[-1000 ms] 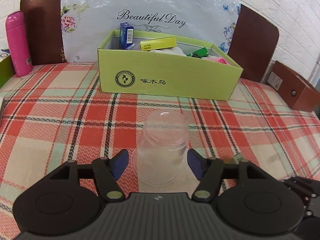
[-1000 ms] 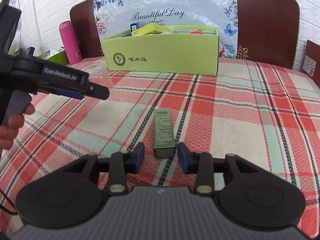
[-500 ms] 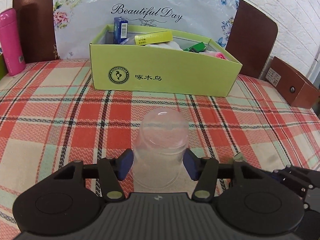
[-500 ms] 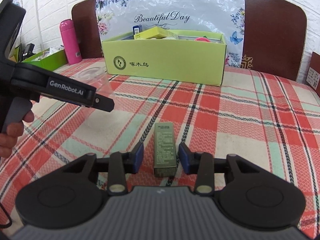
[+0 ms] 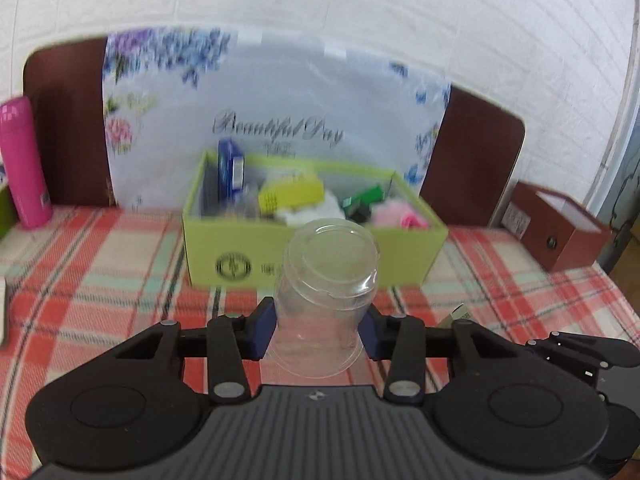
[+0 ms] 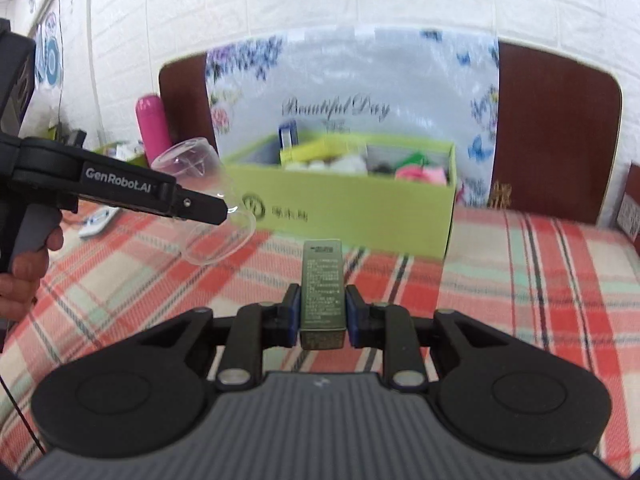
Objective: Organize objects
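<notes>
An upside-down clear plastic cup (image 5: 328, 280) hangs above the checked tablecloth, with my left gripper (image 5: 320, 330) closing its jaws on the cup's sides; the blue pads press on it. The right wrist view shows the same cup (image 6: 208, 208) tilted in the left gripper (image 6: 216, 210), off to the left. My right gripper (image 6: 322, 314) is closing on a small olive-green box (image 6: 323, 288), pads against both long sides, and the box is off the cloth. Ahead stands the open lime-green cardboard box (image 5: 400, 256) with several items inside.
A pink bottle (image 5: 22, 160) stands at the back left. A brown wooden box (image 5: 560, 236) sits at the right edge. A floral "Beautiful Day" bag (image 5: 280, 92) leans on the dark headboard behind the box. A white object (image 6: 94, 222) lies on the cloth at left.
Both grippers narrowed onto their objects and rose off the cloth. The cup and the olive box lifted with them, and the green box now sits lower and closer in both views.
</notes>
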`<state>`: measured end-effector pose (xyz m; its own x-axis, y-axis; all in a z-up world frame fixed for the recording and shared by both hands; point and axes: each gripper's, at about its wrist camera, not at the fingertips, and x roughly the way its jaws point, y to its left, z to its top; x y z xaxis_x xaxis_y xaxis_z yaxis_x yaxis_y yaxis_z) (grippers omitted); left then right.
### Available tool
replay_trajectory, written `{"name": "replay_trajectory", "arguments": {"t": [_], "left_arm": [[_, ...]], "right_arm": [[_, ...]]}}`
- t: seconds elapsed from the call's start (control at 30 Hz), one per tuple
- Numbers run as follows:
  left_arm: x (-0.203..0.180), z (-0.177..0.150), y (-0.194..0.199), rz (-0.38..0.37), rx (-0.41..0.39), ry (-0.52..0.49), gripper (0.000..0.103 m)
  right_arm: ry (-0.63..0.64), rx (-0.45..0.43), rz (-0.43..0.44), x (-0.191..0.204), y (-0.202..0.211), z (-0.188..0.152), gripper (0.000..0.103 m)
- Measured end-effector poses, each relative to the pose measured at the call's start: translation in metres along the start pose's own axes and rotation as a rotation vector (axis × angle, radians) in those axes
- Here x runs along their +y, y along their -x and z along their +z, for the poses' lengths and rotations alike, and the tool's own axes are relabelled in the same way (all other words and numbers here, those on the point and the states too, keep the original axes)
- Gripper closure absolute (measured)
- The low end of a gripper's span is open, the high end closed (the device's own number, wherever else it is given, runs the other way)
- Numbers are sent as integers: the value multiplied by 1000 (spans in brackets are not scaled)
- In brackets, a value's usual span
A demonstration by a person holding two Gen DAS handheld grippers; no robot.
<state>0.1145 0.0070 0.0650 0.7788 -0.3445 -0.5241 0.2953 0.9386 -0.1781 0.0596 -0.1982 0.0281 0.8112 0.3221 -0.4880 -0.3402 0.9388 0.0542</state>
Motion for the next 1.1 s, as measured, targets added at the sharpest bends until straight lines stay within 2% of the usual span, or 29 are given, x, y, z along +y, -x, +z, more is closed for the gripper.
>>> {"name": "replay_trajectory", "arguments": {"t": [0.17, 0.27, 0.4, 0.7, 0.83, 0.87, 0.9, 0.93, 0.97, 1.03, 1.1], "left_arm": [[3, 36, 3, 37, -81, -26, 57], [10, 56, -6, 54, -102, -23, 57], [21, 76, -32, 87, -88, -26, 56], [42, 87, -82, 116, -47, -13, 55], [49, 85, -97, 122, -64, 8, 48], [52, 83, -99, 129, -78, 22, 37], [54, 81, -101, 137, -87, 40, 23], [56, 79, -103, 144, -84, 55, 18], [58, 77, -104, 149, -74, 63, 16], [60, 71, -103, 146, -57, 62, 16], [63, 65, -101, 155, -55, 70, 16]], "right_arm": [[17, -75, -17, -7, -2, 34, 81], [17, -107, -24, -10, -9, 53, 81], [17, -150, -43, -16, -24, 72, 81], [3, -135, -77, -35, -92, 94, 81], [19, -140, -77, -36, -123, 98, 81], [33, -143, -78, -37, -130, 97, 79], [55, -133, -80, -37, -138, 95, 73], [79, -107, -89, -36, -146, 93, 51], [89, -99, -100, -35, -149, 89, 40], [104, -117, -104, -35, -148, 80, 38], [100, -128, -120, -35, -145, 73, 29]]}}
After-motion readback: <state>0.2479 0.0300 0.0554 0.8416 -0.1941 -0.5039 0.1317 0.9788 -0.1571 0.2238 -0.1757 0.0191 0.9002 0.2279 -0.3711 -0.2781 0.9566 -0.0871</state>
